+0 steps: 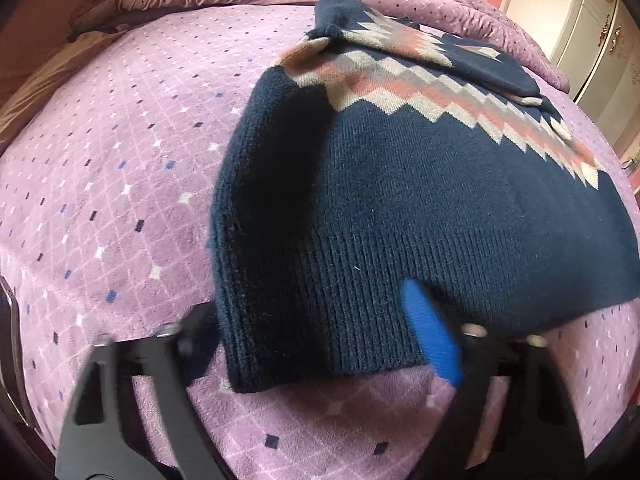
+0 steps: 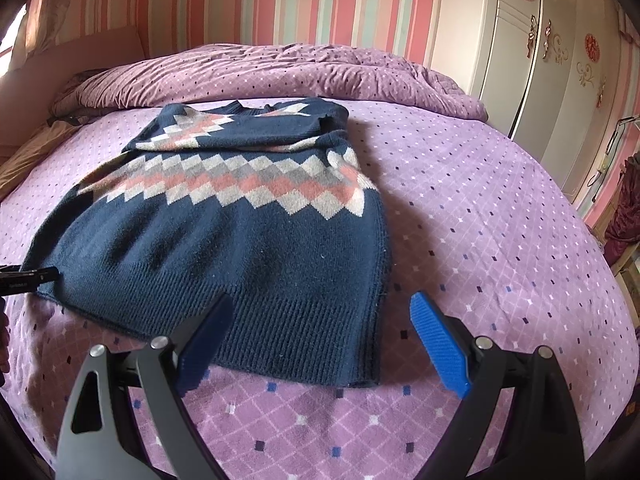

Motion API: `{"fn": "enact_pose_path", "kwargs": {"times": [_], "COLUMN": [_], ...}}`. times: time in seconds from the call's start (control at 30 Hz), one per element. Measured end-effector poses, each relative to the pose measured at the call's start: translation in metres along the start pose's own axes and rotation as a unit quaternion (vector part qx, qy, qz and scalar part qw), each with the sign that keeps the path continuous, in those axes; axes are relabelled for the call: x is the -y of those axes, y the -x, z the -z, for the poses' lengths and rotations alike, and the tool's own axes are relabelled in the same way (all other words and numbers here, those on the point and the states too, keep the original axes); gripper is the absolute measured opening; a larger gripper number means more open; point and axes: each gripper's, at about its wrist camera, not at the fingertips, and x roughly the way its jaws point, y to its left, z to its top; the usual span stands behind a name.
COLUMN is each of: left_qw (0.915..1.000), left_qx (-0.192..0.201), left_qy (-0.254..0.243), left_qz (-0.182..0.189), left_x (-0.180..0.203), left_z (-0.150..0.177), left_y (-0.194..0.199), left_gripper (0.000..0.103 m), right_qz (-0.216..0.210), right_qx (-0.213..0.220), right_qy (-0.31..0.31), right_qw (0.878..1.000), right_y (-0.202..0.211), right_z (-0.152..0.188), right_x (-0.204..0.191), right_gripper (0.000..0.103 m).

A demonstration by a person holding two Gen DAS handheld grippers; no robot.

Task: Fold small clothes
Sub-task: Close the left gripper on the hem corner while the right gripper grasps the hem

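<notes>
We see the sweater (image 2: 224,240) lying flat on the bed (image 2: 480,208), sleeves folded in. Right gripper (image 2: 320,340) hangs over the hem's right corner, jaws spread wide. Left gripper (image 1: 316,332) straddles the hem's left corner, jaws released.

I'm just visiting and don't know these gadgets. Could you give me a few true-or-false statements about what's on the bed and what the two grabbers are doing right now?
1. The sweater is navy with a zigzag band of pink, grey and cream diamonds. True.
2. The sweater lies on a bare wooden table. False: it lies on a purple diamond-patterned bedspread.
3. The right gripper is clamped on the hem. False: its jaws stand wide apart around the sweater's near corner.
4. The sleeves are spread out to the sides. False: they are folded in over the chest.
5. The left gripper is at the sweater's ribbed hem corner. True.
6. A white wardrobe stands beyond the bed. True.
</notes>
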Motion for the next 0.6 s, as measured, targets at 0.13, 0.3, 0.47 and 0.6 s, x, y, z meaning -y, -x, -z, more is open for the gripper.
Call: {"fn": "enact_pose_path", "kwargs": {"times": [0.13,0.3,0.47,0.6], "left_qw": [0.9999,0.9995,0.9995,0.9996], "left_qx": [-0.004,-0.010,-0.016,-0.014], "left_qy": [0.007,0.024,0.024,0.013], "left_qz": [-0.007,-0.016,-0.014,-0.019], "left_x": [0.001,-0.001,-0.005,-0.003], "left_z": [-0.003,-0.007,-0.008,-0.004], "left_y": [0.003,0.005,0.005,0.005], "left_gripper": [0.033,0.015,0.009,0.009], "right_qz": [0.007,0.014,0.023,0.020], "right_qx": [0.000,-0.007,-0.029,-0.045], "right_qy": [0.000,-0.017,-0.031,-0.057], "right_qw": [1.000,1.000,0.999,0.997], "right_y": [0.002,0.002,-0.006,-0.017], "right_z": [0.002,0.007,0.019,0.028], "right_x": [0.002,0.013,0.025,0.035], "right_gripper": [0.091,0.091,0.091,0.091]}}
